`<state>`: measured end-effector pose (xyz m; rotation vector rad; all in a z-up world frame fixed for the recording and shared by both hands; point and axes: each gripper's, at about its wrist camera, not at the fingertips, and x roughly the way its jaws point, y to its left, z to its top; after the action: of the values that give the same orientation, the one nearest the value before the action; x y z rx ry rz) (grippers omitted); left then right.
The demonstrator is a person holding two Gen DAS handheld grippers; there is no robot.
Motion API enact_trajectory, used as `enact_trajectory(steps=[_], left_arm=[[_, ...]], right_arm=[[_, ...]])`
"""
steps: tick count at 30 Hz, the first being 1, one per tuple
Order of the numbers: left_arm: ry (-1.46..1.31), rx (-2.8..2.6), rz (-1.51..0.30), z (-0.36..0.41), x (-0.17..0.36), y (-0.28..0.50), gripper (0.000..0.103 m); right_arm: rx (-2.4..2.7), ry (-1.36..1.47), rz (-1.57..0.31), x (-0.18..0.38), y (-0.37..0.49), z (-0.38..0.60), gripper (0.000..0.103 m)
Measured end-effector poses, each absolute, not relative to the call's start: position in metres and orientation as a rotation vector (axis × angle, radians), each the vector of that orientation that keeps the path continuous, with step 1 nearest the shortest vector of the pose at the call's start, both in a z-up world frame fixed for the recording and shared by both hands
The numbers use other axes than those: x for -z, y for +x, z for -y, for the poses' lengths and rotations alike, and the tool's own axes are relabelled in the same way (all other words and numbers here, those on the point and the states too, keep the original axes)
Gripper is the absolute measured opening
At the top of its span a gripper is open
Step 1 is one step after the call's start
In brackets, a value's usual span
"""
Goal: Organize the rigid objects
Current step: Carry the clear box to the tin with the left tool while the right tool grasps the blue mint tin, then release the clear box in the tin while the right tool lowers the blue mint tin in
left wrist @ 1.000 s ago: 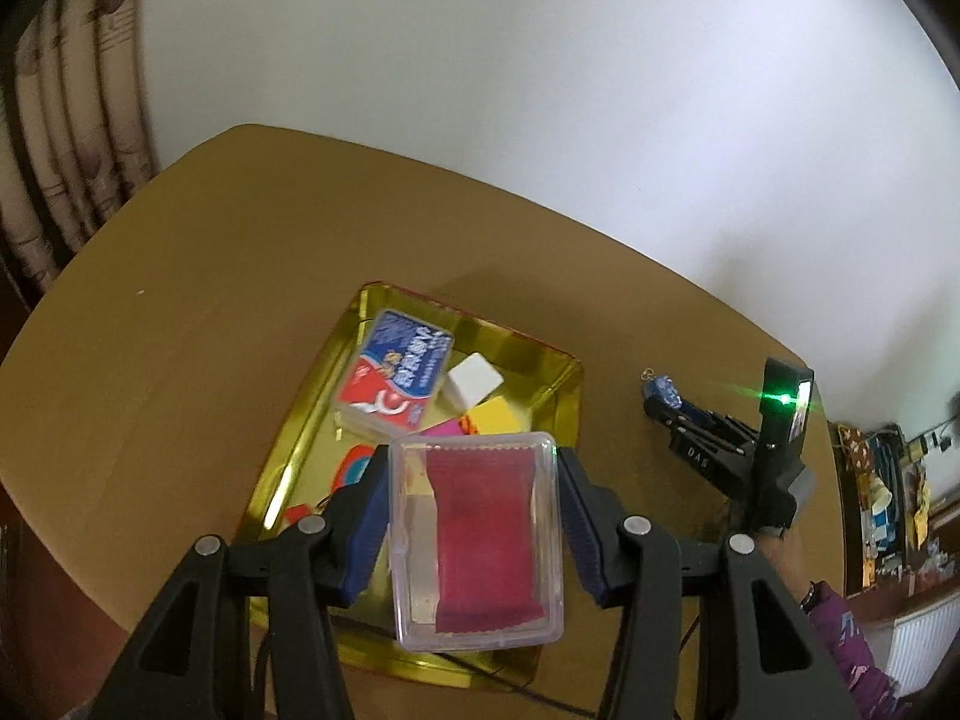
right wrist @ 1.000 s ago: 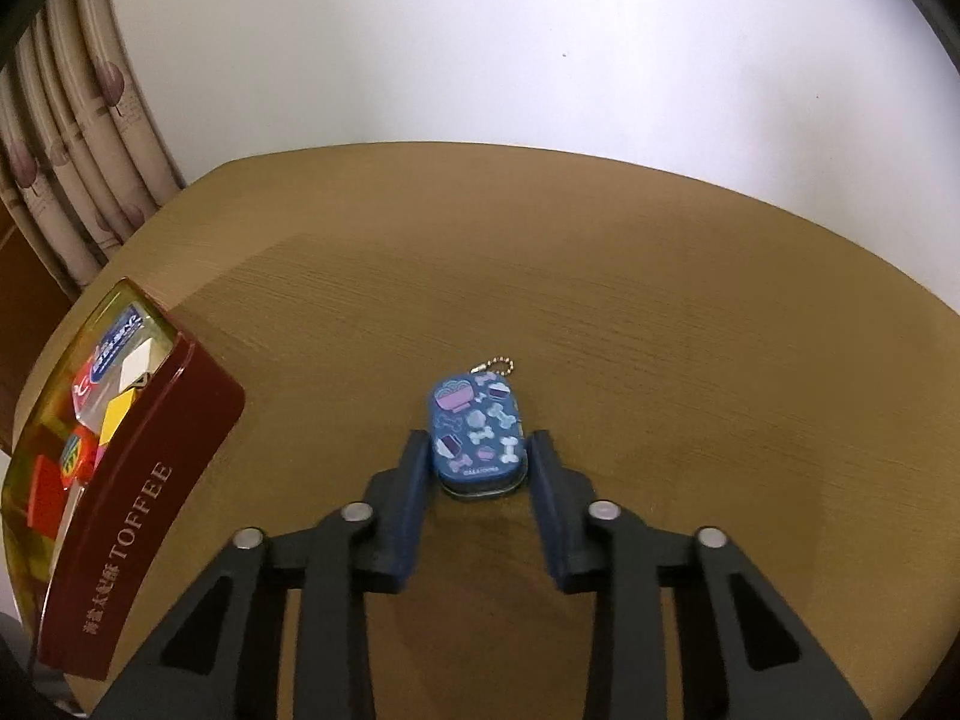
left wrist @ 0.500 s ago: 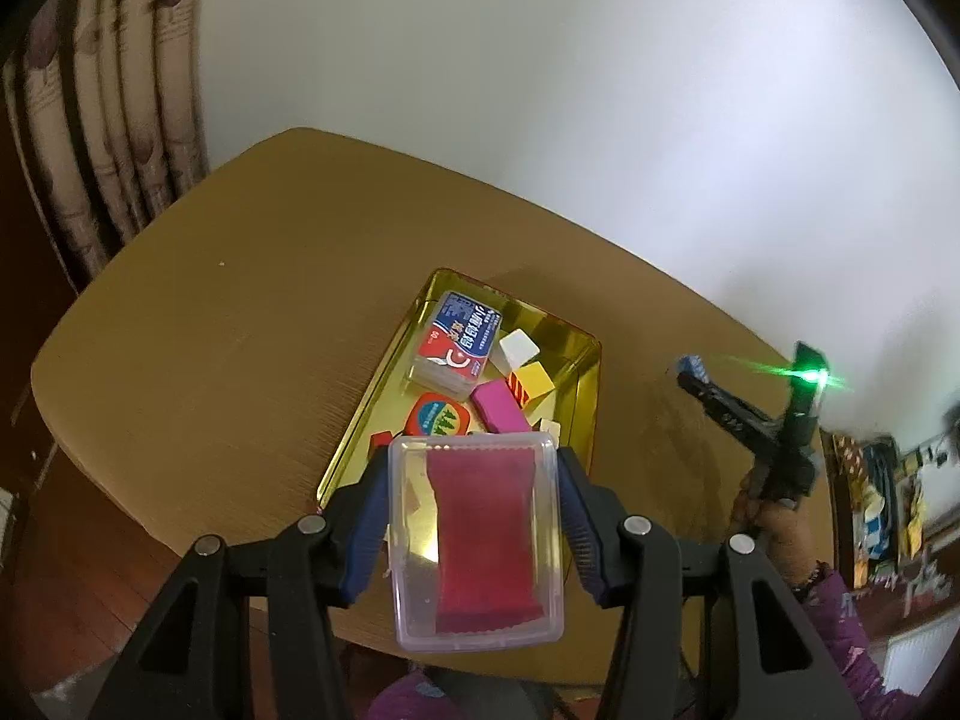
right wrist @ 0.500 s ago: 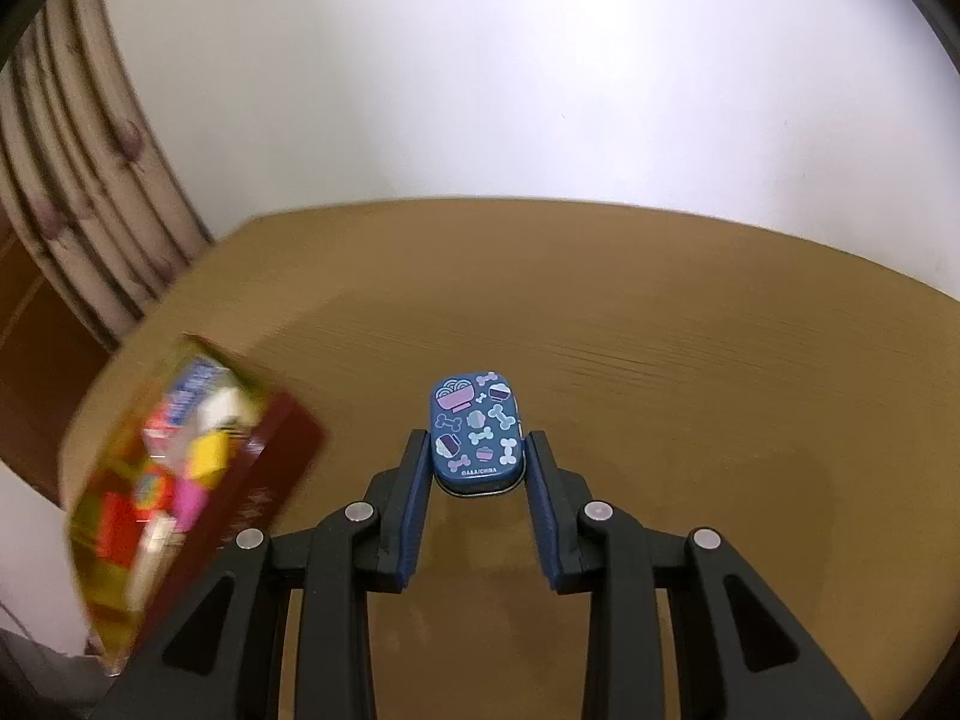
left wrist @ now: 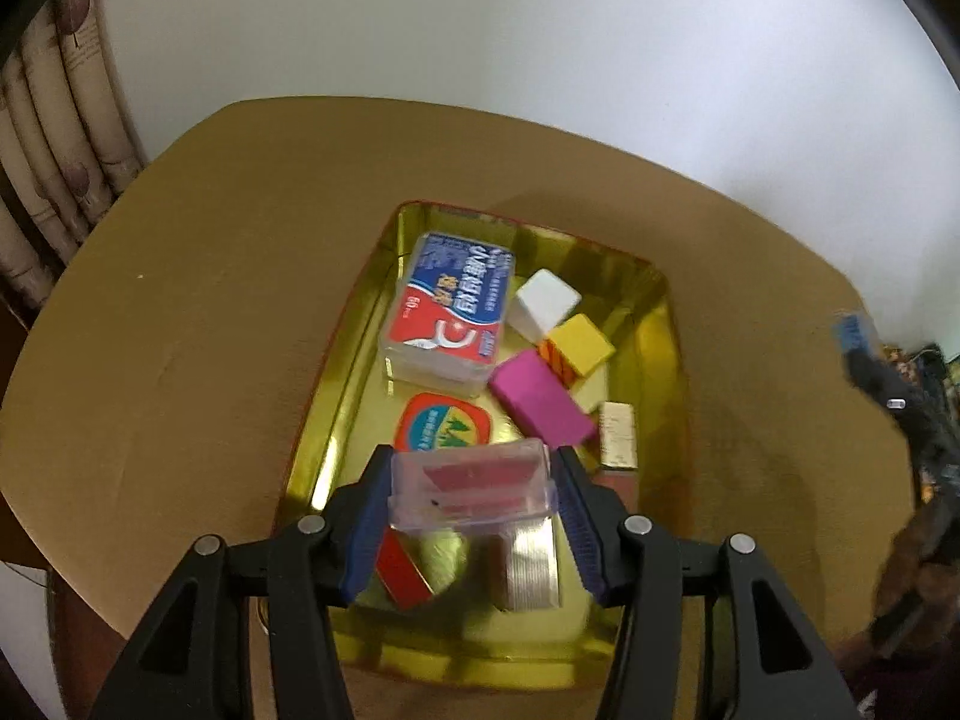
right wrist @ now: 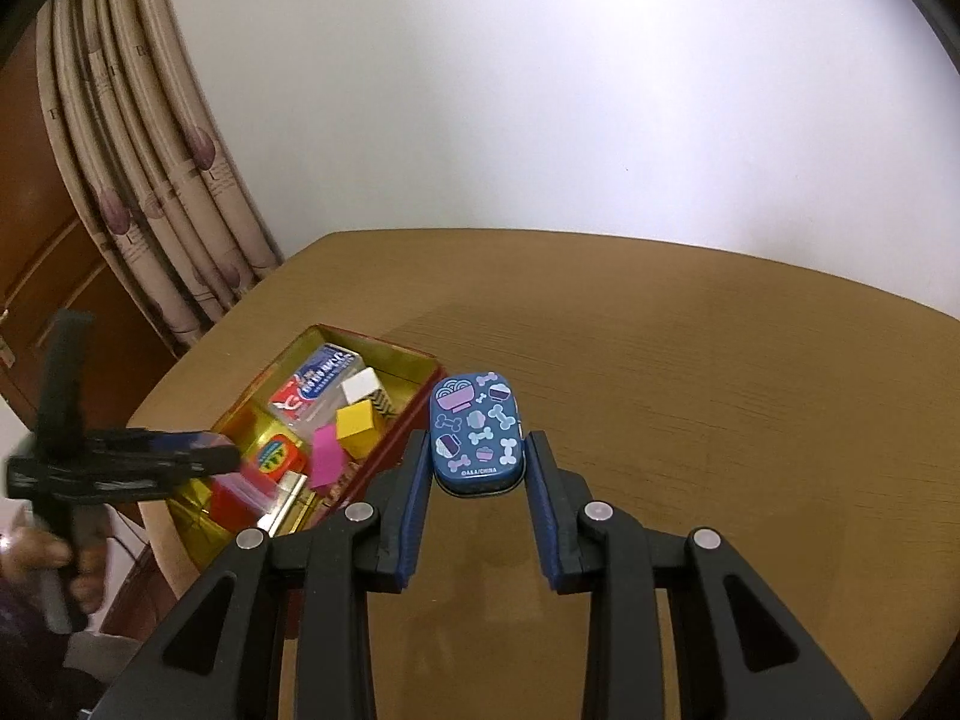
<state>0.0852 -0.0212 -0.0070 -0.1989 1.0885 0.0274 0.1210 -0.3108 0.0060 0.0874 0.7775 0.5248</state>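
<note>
left hand-held gripper [left wrist: 471,501] clamps my clear plastic box with red insert [left wrist: 471,483] above the gold tin tray [left wrist: 672,324]; i judge tilted release could topple it onto blocks.

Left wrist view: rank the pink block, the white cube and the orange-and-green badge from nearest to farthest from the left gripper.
From the left gripper:
1. Orange-and-green badge, just past the fingertips, slightly left.
2. Pink block, mid-tin, to the right.
3. White cube, toward the tin's far end.

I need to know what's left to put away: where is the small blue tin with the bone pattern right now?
The small blue bone-patterned tin is clamped in the right gripper, centre of the right wrist view, just right of the gold tray.
</note>
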Motion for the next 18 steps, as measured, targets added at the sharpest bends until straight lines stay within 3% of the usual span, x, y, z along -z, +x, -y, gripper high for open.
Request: enact_trajectory(steps=[12,18], left_arm=[[-0.295,0.007,-1.114,0.008,0.007,0.063,0.055],[-0.309,-0.006,-1.034,0.011,-0.018,0.040,0.055]], right_arm=[[-0.558,0.073,-0.770,-0.019,0.117,0.287,0.028],[-0.583,0.068,-0.772,-0.021,0.117,0.275,0.028]])
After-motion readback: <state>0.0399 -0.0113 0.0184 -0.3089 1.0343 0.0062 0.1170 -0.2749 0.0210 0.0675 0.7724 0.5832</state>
